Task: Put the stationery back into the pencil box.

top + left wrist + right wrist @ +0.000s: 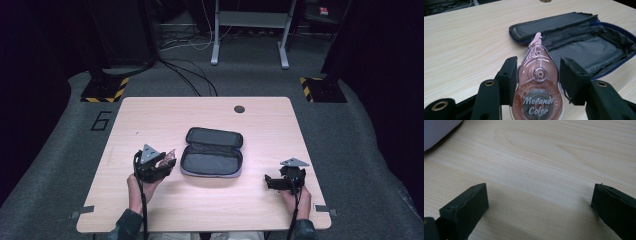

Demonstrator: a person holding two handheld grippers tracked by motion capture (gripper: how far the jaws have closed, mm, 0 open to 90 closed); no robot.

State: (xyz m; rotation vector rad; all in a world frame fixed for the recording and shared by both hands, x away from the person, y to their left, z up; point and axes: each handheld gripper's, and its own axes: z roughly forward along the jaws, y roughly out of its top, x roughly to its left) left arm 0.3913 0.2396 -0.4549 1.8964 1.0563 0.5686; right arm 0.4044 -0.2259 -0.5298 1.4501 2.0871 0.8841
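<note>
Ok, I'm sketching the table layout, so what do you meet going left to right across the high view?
Left gripper holding the pink correction tape → open grey pencil case → right gripper, with its fingers wide apart over bare table.

A translucent pink correction-tape dispenser (537, 87) with white "Morandi Color" lettering, a dark grey pouch (212, 152) edged in blue, black claws, a pale wood-grain counter (150, 115).

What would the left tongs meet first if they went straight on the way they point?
Probably the open pencil case: the left tongs, shut on the correction tape, aim its tip at the case's near rim, though depth is hard to judge.
</note>
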